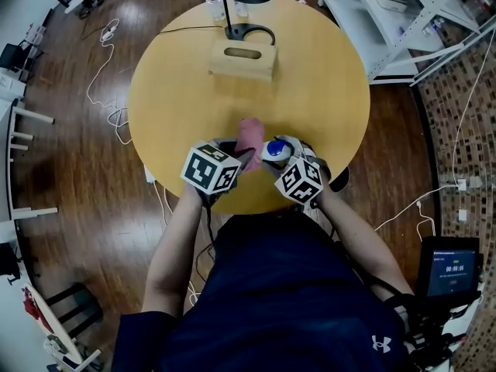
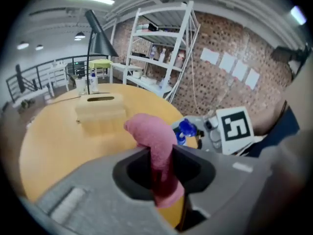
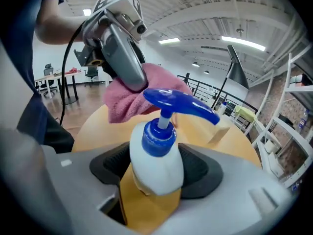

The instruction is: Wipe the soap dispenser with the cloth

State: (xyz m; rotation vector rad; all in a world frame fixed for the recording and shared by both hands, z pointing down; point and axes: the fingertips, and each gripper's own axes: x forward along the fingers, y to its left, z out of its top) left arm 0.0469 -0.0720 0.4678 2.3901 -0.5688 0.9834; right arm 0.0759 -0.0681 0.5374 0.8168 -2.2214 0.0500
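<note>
Soap dispenser, white plastic w/ blue pump head (image 3: 155,155), is held upright at the near edge of a round yellow wooden table (image 1: 310,76). It is pinched at the body by the right gripper (image 3: 156,180), jaws set wide on it. A pink terry cloth (image 2: 155,141) is clamped in the left gripper (image 2: 157,173), jaws nearly together, just beside the pump.

Wiping is judged about to start. Next, the cloth must be pressed to the bottle and rubbed over it, w/ the right grip kept firm.

In the right gripper view the cloth is seen bunched behind the pump; contact can't be told. Only in the head view is a pale wooden tissue box (image 1: 242,59) shown from above, well apart.
</note>
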